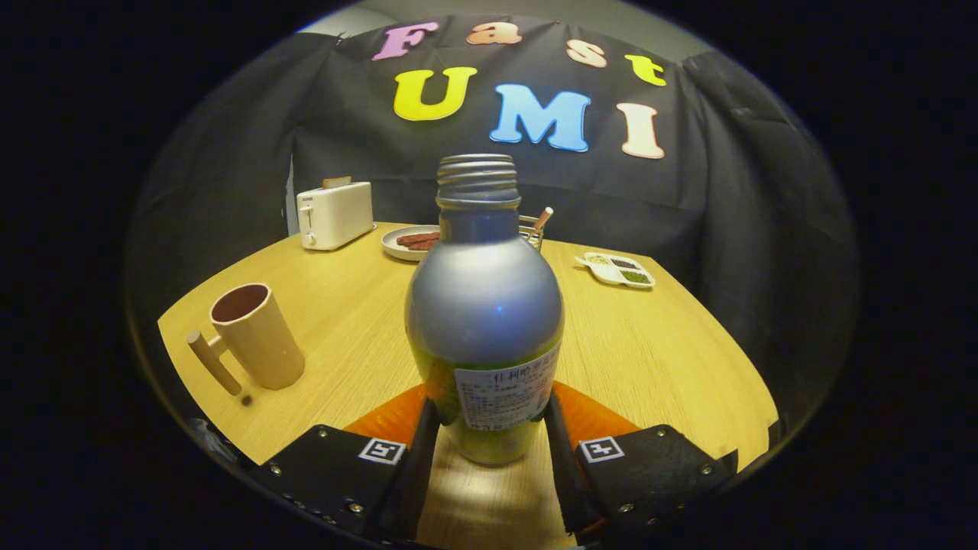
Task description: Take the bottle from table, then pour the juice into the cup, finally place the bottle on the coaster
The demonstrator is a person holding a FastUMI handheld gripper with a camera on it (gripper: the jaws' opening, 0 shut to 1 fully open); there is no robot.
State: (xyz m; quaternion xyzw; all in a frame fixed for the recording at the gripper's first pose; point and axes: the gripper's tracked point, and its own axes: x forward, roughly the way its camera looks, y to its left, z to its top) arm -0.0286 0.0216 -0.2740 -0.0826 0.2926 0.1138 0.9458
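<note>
Gripper [489, 428] with both fingers pressed against the lower sides of the bottle [484, 321], one finger on each flank, so that the bottle stands upright between them. The bottle is a silvery metal one with a threaded, uncapped neck and a rounded shoulder; a green band runs around its lower body, and a white label panel with small printed characters faces the camera, too fine to read. Its base appears slightly clear of the wooden table [649, 351], though contact cannot be judged for certain. An orange coaster [592, 416] lies on the table just behind the bottle's base, its corners showing to either side of the fingers. To the left of the fingers, well apart from the bottle, stands a tan cup [256, 336] with a straight peg-like handle pointing outward; it is upright and its interior looks dark. Beyond the bottle, at the far edge of the table, sit a white toaster [335, 215], a plate [405, 243] bearing reddish-brown pieces, a small rack [533, 229] partly hidden by the bottle's neck, and a white divided dish [616, 270] holding separate portions of grains or seeds.
</note>
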